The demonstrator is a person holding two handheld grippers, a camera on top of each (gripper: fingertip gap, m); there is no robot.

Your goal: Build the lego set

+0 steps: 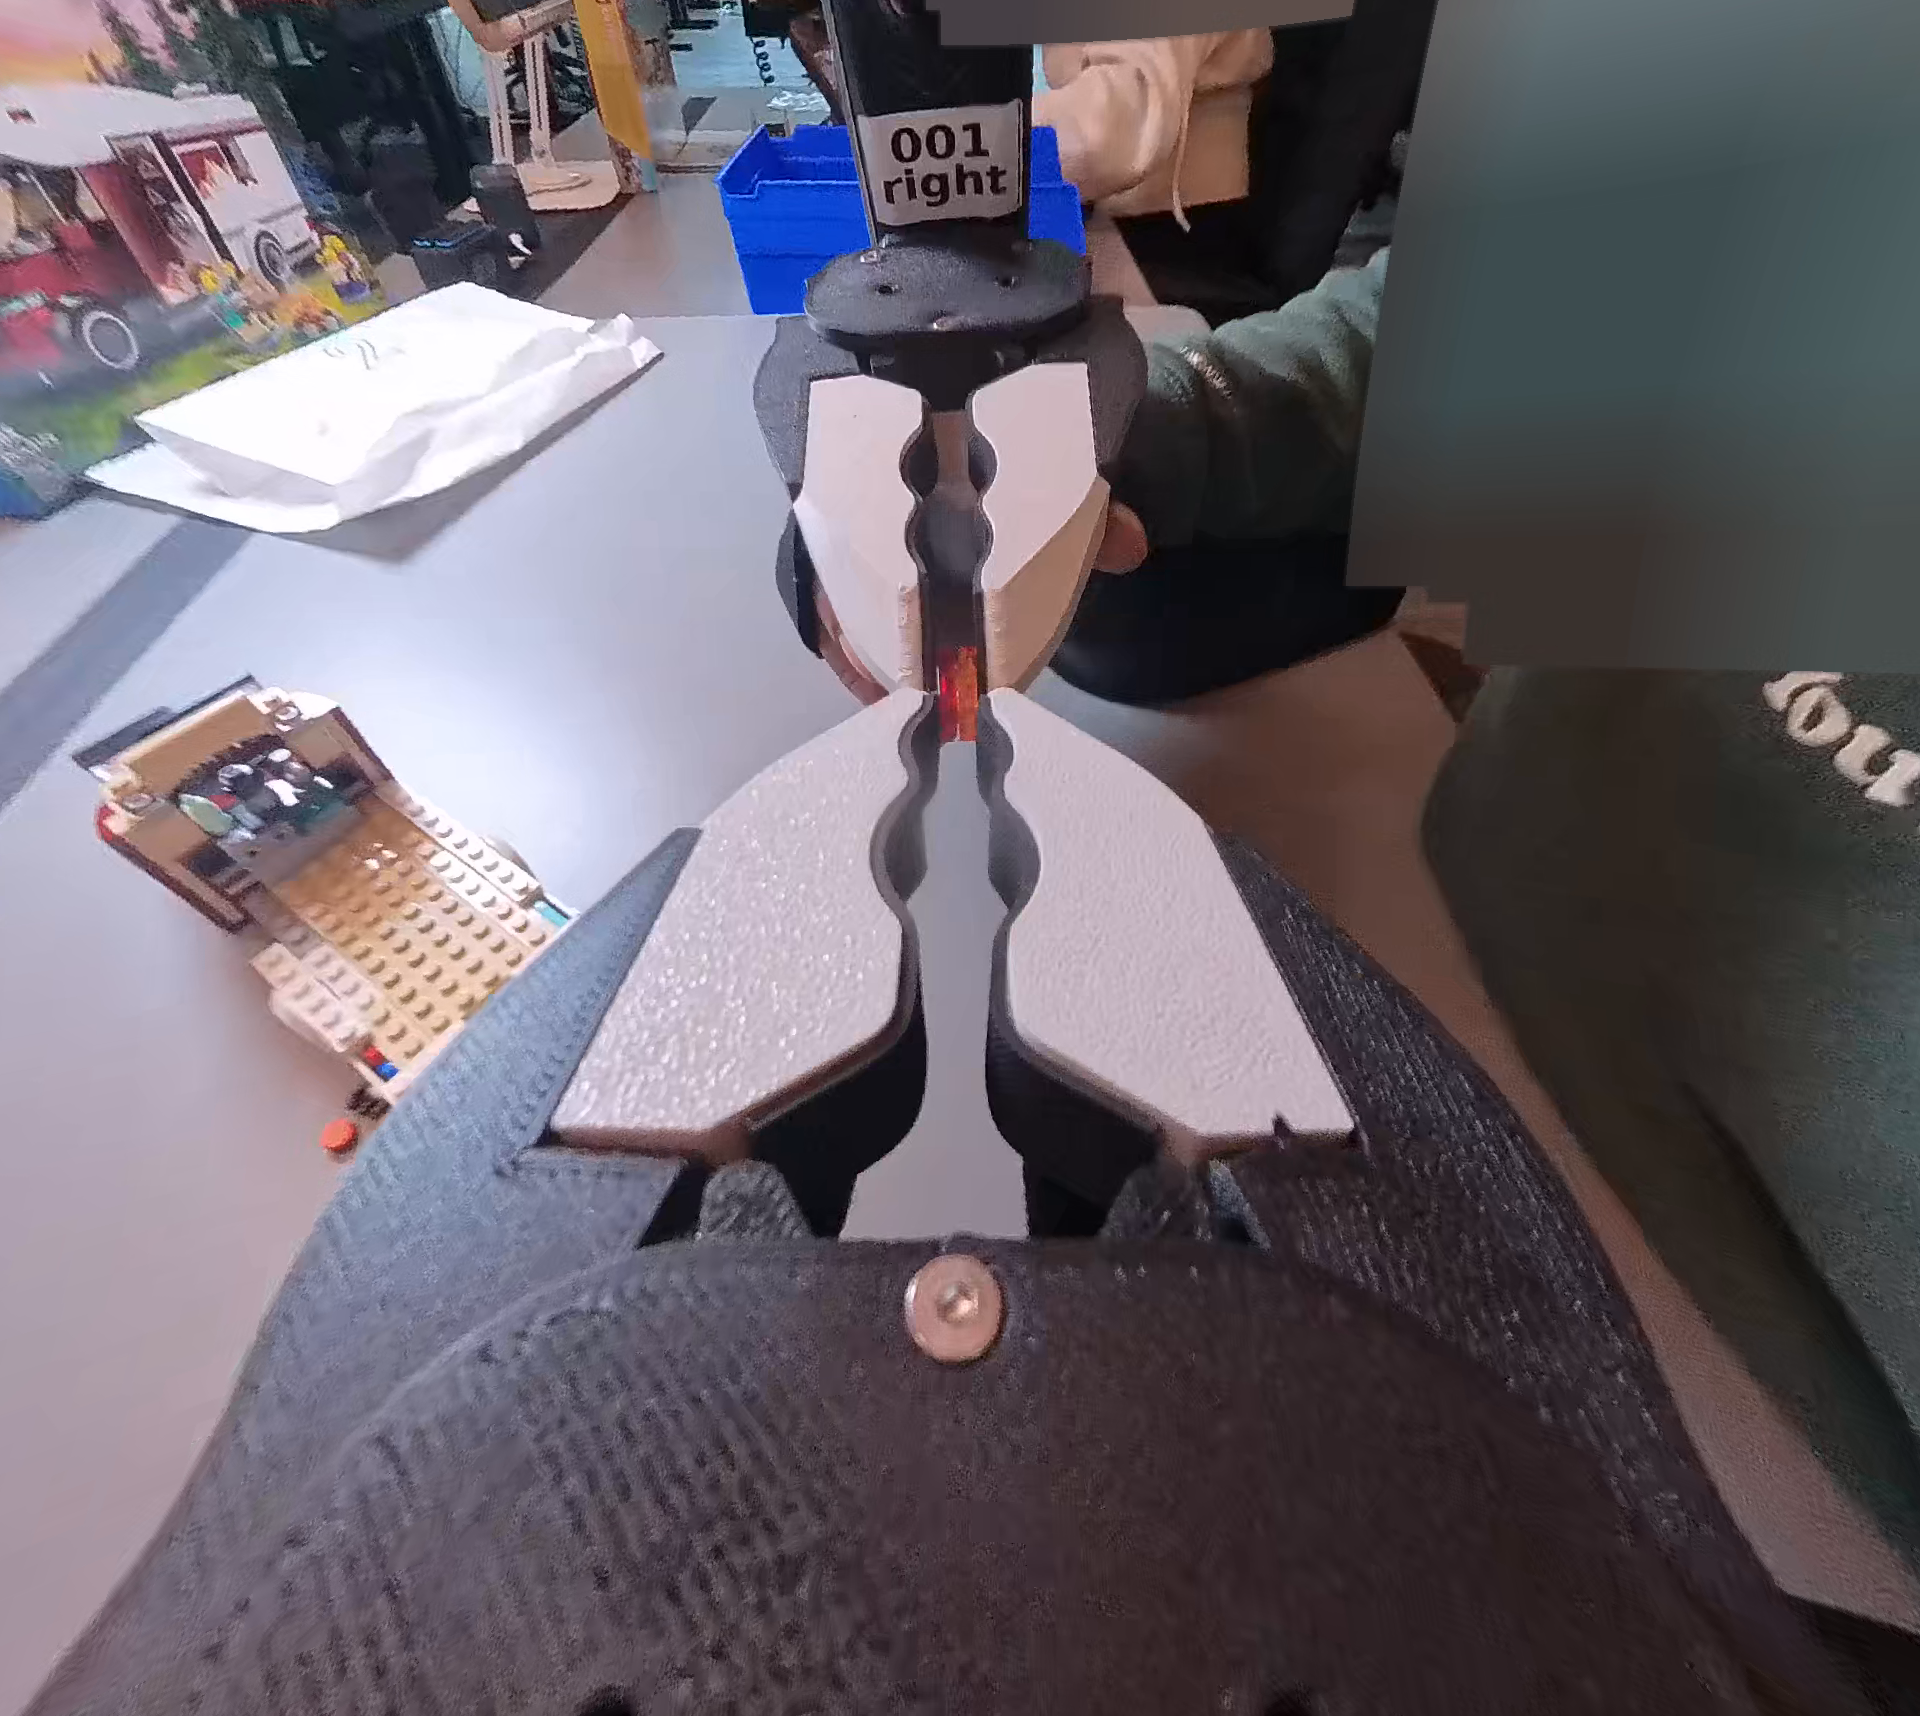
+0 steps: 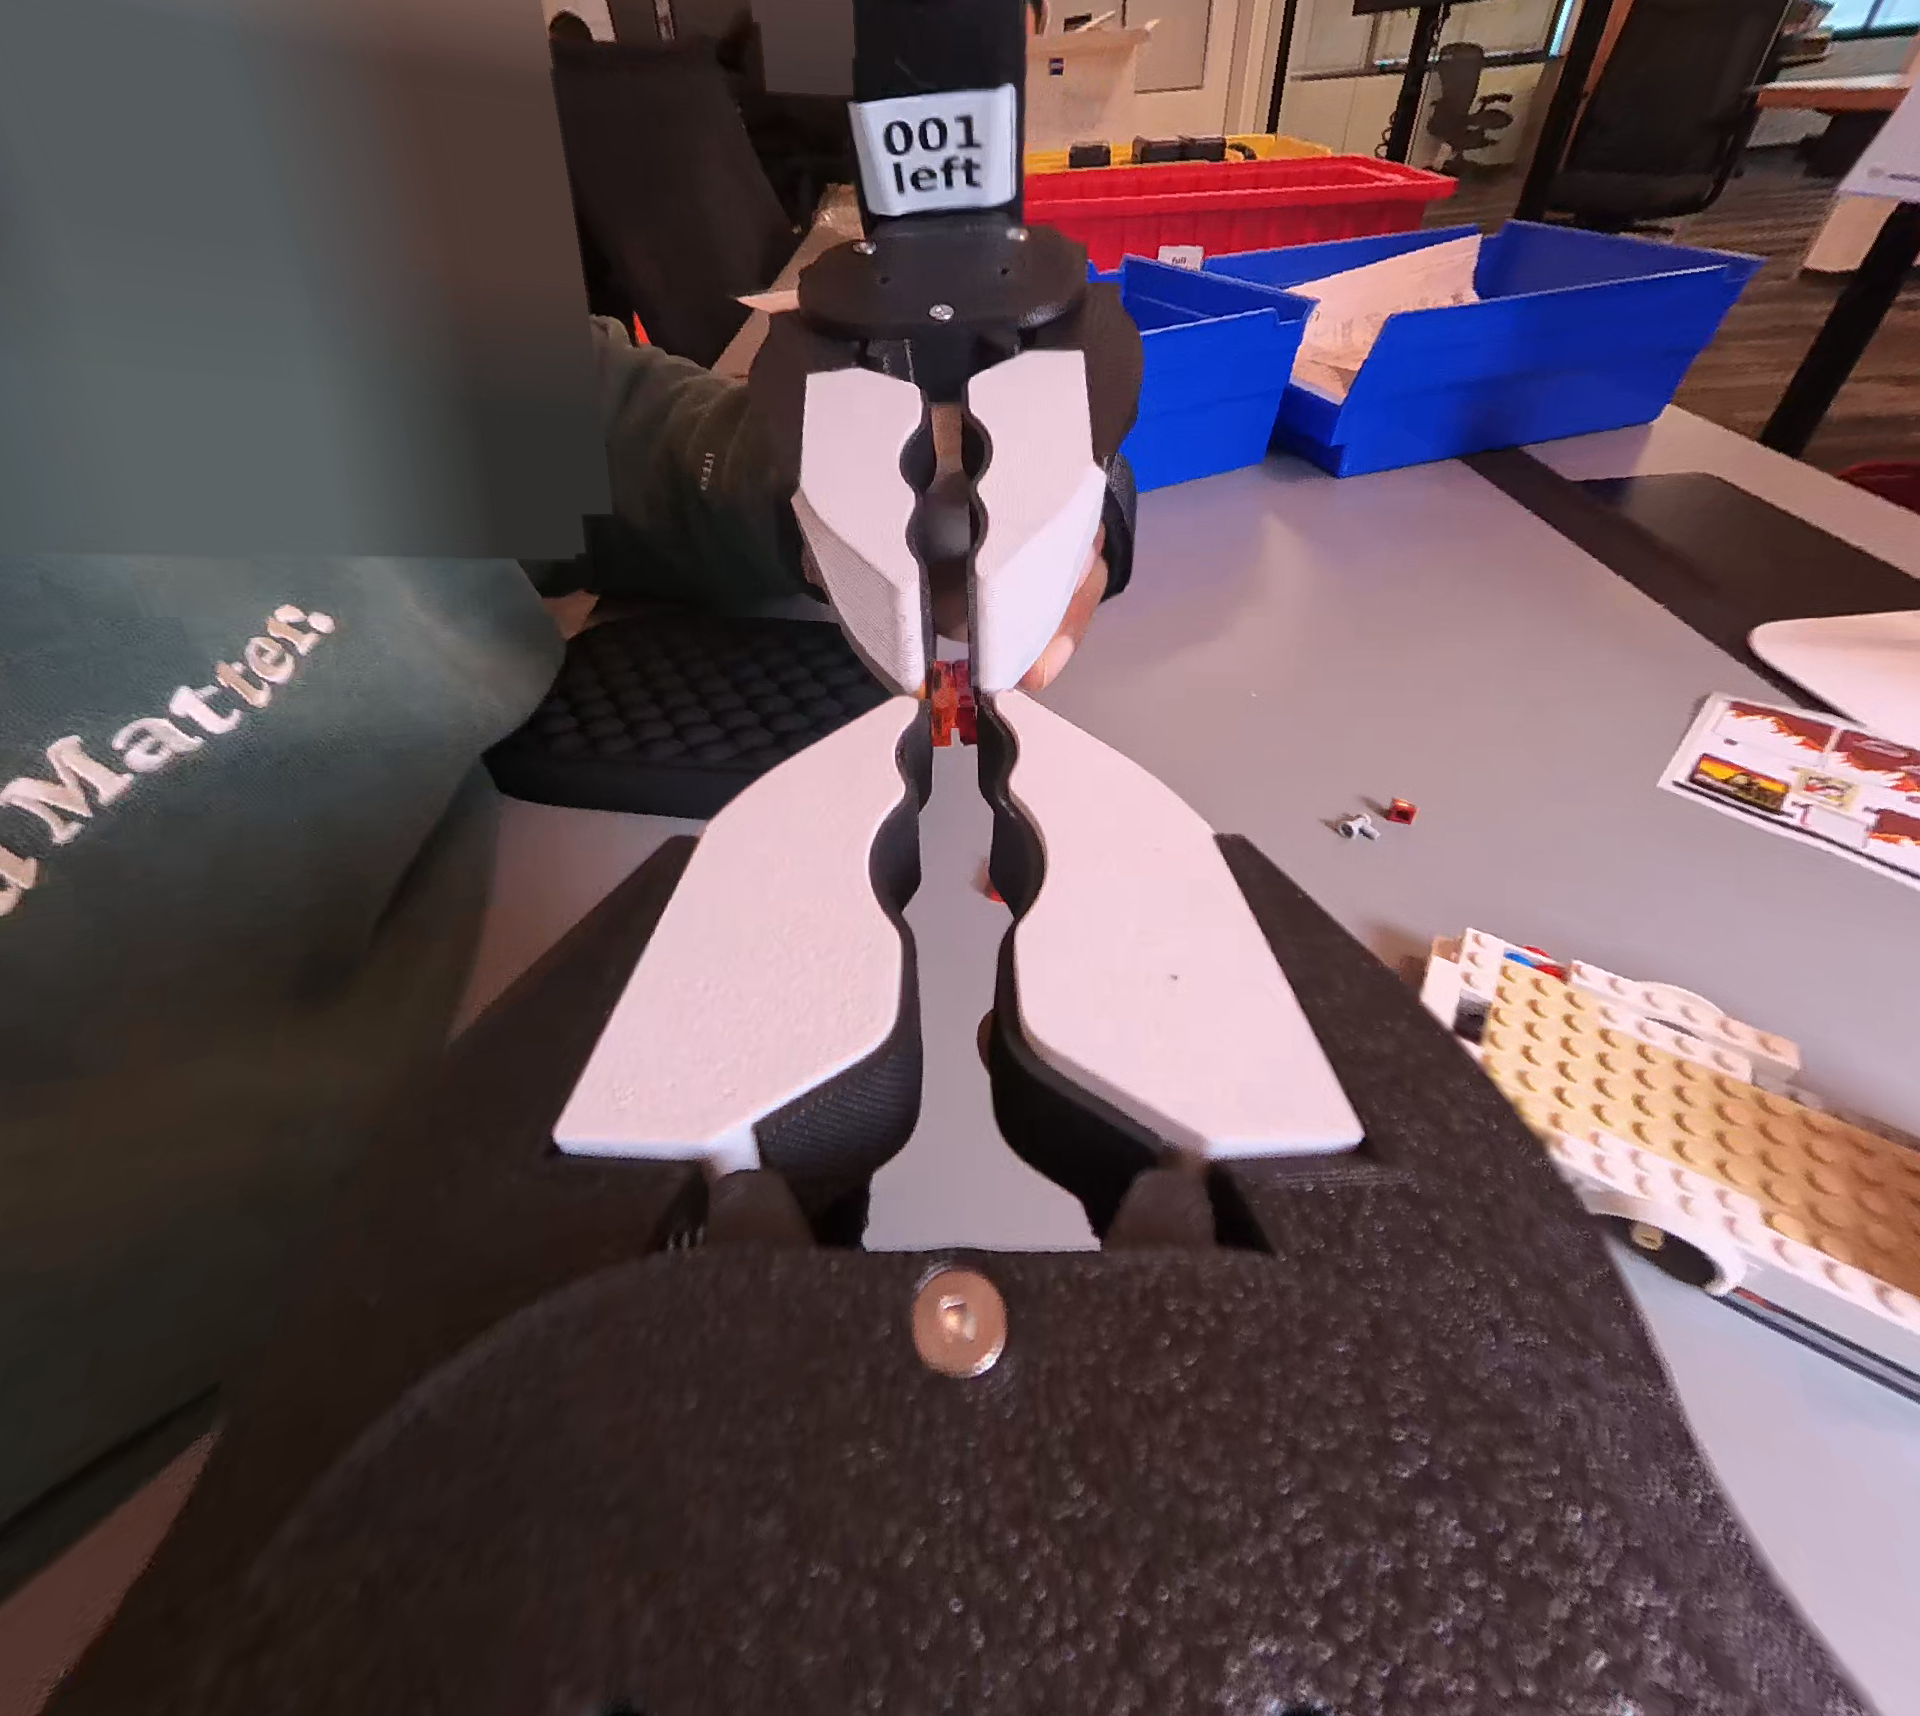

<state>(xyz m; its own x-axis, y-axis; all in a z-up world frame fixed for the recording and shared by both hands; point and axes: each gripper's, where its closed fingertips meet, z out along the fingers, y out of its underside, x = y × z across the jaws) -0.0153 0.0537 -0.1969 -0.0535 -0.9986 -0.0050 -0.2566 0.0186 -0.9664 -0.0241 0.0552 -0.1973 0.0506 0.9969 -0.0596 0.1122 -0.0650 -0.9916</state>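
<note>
Left gripper (image 1: 958, 716), right gripper (image 2: 951, 710) pinch translucent orange-red brick (image 1: 957, 698) tip-to-tip.

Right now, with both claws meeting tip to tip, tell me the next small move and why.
Probably press the two claws gently together along their shared line. The left claw and right claw face each other above the grey table, both closed on a small orange-red Lego piece, so the parts seem to be mid-join. Whether they have already clicked home cannot be told.
</note>
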